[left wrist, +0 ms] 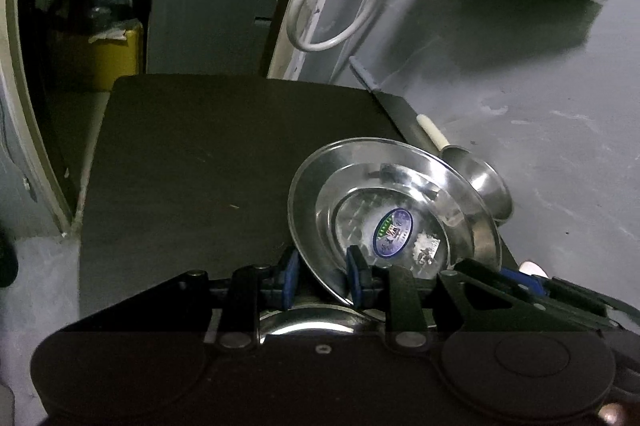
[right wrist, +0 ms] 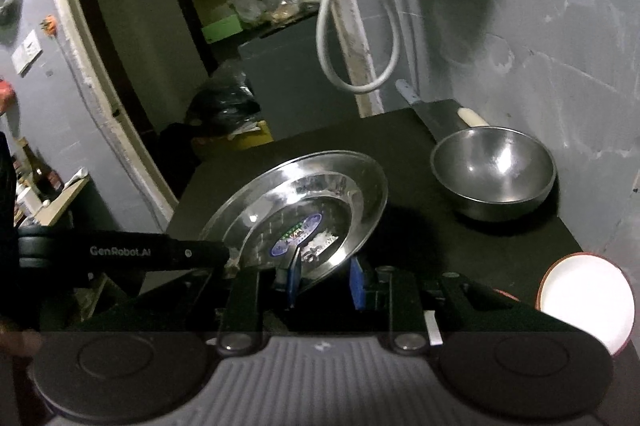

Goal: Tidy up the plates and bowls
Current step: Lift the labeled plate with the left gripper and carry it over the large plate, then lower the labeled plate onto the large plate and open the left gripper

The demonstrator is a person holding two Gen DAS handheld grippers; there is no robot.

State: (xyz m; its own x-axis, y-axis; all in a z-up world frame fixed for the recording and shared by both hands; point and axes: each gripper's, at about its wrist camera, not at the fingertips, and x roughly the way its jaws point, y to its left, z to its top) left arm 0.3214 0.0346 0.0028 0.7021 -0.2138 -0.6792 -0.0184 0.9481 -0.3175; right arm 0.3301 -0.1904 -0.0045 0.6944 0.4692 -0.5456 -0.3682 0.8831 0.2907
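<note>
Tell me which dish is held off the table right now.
The sticker-marked steel plate, tilted, with both grippers clamped on its rim; the steel bowl and white bowl sit on the black table.

"GenRobot.AI" — pale lettering along the black body of the left gripper (right wrist: 228, 258), seen crossing the lower left of the right wrist view.

Oval blue sticker (left wrist: 393, 233) in the middle of the steel plate (left wrist: 320, 186) — print on it too small and blurred to read, in either view.

A second, pale label just beside the sticker is also illegible.
</note>
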